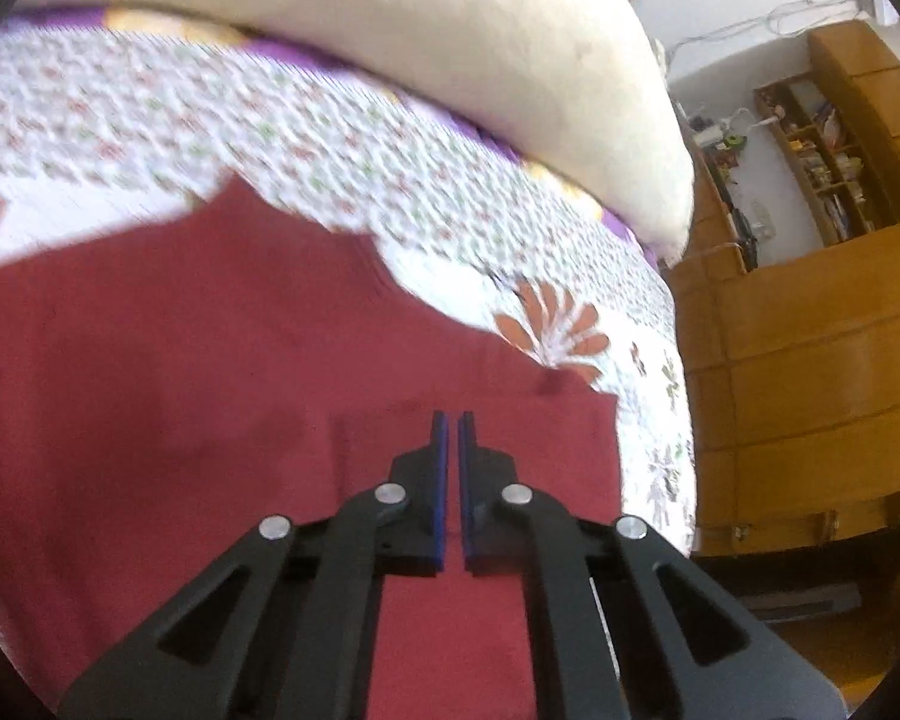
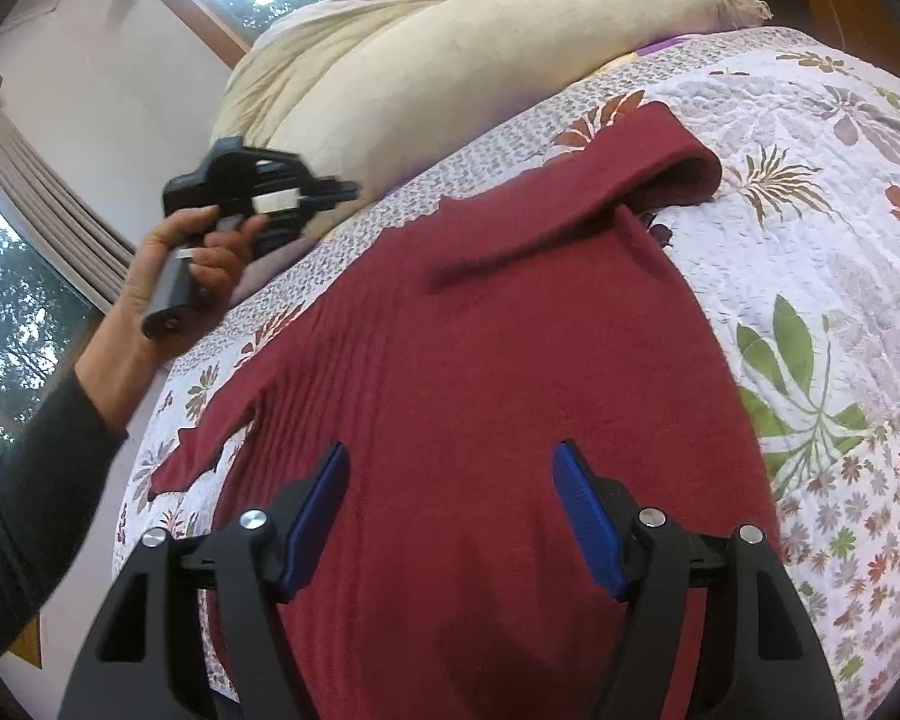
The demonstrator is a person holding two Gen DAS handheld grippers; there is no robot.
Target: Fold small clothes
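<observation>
1. The red knit garment [image 2: 510,360] lies spread on the bed's floral quilt [image 2: 810,210], one sleeve folded across its top.
2. Your left tongs [image 1: 452,420] are nearly closed above the cloth; whether they pinch any, I cannot tell.
3. Your right tongs [image 2: 450,462] are wide open over the body, empty.
4. Judgement: soft, light, drapey knit; take it at hem corners or sleeve ends.

In the right wrist view, open quilt [image 2: 810,192] lies at right of the red garment [image 2: 480,390], offering free passage. A cream pillow [image 2: 426,60] blocks the upper centre. At left the hand [image 2: 180,258] with the left gripper [image 2: 258,192] occupies the air. In the left wrist view, a wooden cabinet [image 1: 810,372] walls the right edge.
</observation>
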